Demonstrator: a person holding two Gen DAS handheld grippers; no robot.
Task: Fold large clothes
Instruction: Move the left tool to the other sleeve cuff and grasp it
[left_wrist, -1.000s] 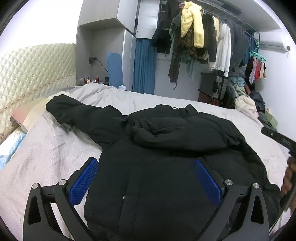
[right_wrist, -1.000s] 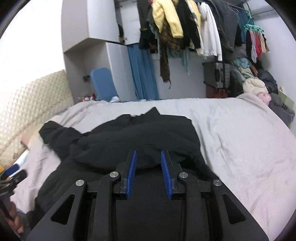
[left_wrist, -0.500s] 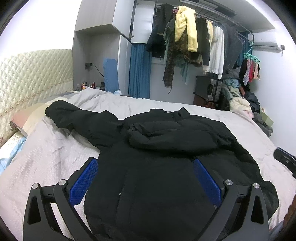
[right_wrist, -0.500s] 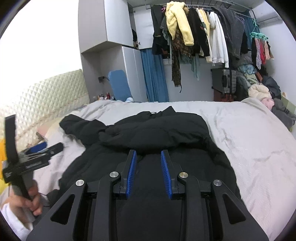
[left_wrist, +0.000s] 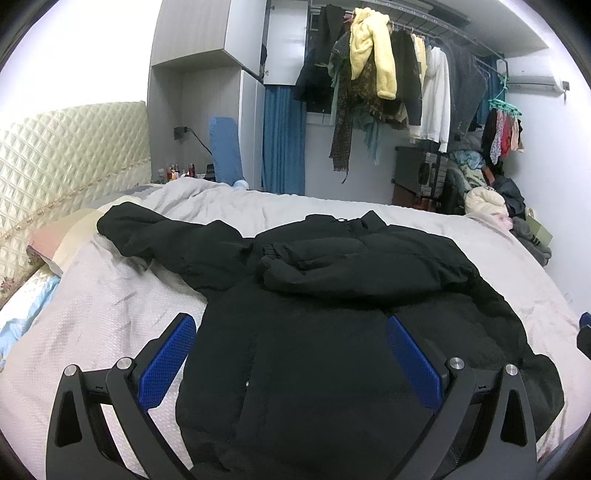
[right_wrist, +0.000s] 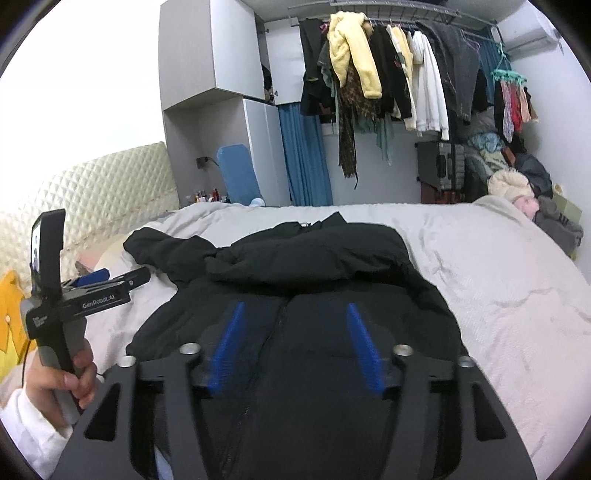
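Just now, your right gripper opened from near-closed, holding nothing; left gripper stayed spread, empty; jacket, lower centre, awaited next fold.

— Bedroom: bed under a pale grey cover, cream quilted headboard at left.
— Beyond it?
— Grey cabinets, blue curtain, crowded clothes rail with a yellow fleece, air conditioner high on the right wall.
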